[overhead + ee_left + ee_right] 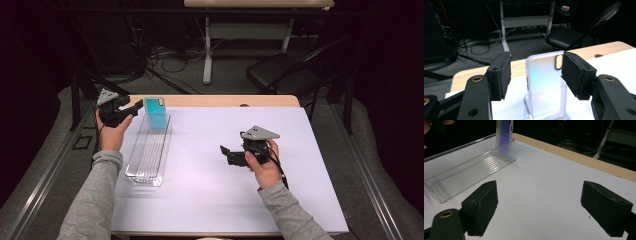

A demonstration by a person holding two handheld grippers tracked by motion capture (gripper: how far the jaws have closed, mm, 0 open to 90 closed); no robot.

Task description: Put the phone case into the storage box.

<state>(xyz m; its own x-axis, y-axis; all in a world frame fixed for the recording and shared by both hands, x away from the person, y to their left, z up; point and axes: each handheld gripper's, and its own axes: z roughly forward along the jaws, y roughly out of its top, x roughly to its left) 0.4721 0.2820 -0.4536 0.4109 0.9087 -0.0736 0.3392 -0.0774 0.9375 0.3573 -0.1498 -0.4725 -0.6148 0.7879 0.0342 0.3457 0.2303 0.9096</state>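
A phone case, pale and iridescent teal, stands upright at the far end of a long clear plastic tray on the left part of the white-covered desk, leaning against the tray's end wall. The left tool is at that end of the tray, its tips just beside the case's top edge. In the left gripper view the left tool is part open: the case rises between the two pads, with a clear gap on the left pad's side and the right pad close to or overlapping its edge; nothing is gripped. The right tool is well apart from the case, near the middle of the desk, and its jaws stand wide with only bare desk between them.
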